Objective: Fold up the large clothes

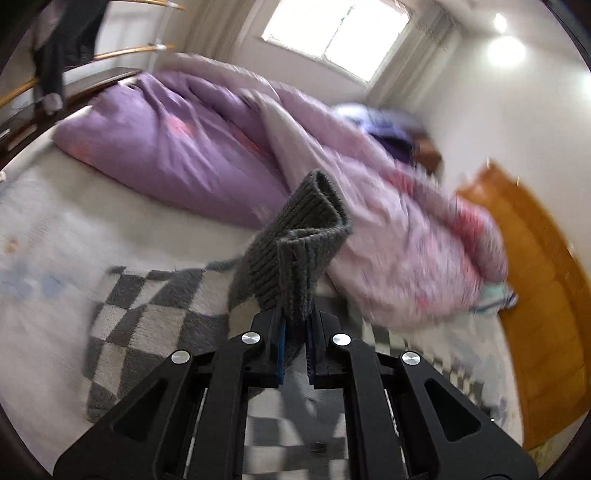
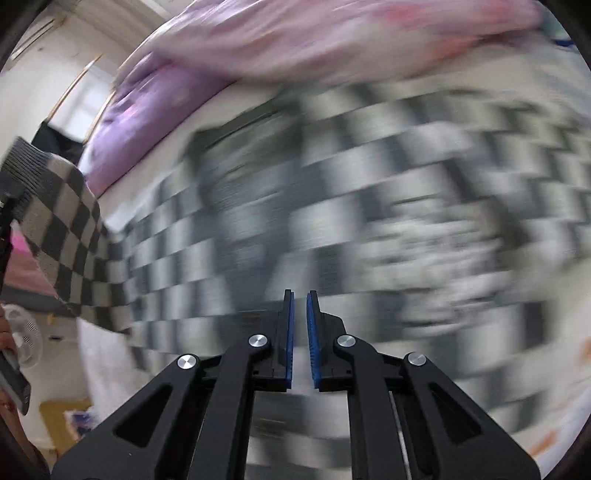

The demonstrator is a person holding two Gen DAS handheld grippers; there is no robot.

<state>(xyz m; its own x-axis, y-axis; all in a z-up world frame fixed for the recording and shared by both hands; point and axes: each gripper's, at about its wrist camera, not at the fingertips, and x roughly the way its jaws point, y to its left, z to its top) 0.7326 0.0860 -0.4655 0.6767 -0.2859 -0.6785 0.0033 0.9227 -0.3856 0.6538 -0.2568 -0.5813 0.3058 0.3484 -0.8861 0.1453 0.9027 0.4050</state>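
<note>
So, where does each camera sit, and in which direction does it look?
Left wrist: sits on the left gripper, looks down across the bed toward the quilt and window; its black fingers, shut on the sweater's grey cuff, show.
Right wrist: sits on the right gripper, looks down at the blurred checkered sweater; its nearly closed fingers hold nothing; a hand shows at the left edge.
Shared: sweater, quilt, bed.
</note>
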